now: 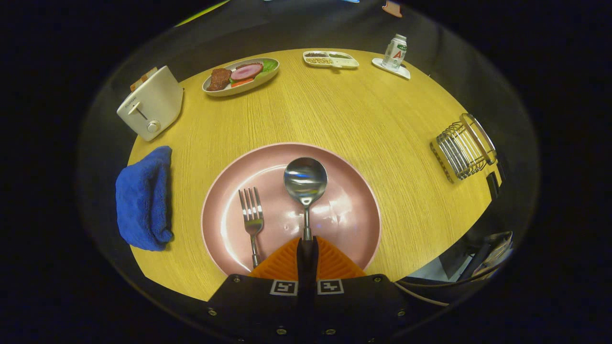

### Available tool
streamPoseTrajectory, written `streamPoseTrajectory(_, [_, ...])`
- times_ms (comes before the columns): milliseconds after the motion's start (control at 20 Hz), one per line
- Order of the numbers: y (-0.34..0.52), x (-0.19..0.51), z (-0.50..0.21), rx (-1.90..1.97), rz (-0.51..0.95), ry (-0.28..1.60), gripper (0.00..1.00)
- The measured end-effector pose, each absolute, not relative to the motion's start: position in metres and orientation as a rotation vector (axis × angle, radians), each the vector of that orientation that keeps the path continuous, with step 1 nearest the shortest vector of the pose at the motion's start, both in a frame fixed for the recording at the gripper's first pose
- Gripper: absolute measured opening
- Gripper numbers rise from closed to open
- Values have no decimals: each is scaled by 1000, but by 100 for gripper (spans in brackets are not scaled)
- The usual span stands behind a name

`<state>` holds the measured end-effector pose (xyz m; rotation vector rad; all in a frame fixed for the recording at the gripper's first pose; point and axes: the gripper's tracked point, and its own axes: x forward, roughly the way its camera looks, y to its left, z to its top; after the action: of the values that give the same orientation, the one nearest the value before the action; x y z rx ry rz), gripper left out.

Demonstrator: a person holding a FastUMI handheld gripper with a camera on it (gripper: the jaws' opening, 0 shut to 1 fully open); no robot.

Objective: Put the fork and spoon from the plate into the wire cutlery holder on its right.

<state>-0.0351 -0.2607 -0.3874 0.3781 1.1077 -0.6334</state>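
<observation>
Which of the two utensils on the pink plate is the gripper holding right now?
The spoon: its handle runs between the closed fingers of the gripper. The fork lies free on the pink plate, left of the spoon and untouched.

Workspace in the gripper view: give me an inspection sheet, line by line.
Surface: round wooden table.
Job's things: spoon and fork on the pink plate; wire cutlery holder at the table's right edge, tipped on its side.
Clutter: toaster, blue cloth, food dish, divided snack tray, can on a coaster.
Grippers: gripper closed on the spoon's handle.
Cables: cable below the table's right edge.
Surroundings: dark booth wall.
</observation>
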Motion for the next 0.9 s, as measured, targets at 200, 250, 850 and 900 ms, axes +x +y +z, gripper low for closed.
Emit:
streamPoseTrajectory(200, [-283,-34,-355,331,-687,1063,1])
streamPoseTrajectory(250, [-290,-35,-348,324,-705,1054,1])
streamPoseTrajectory(850, [-421,-103,-286,313,-1047,1037,1])
streamPoseTrajectory(900, [-432,-110,-286,319,-1065,1042,1])
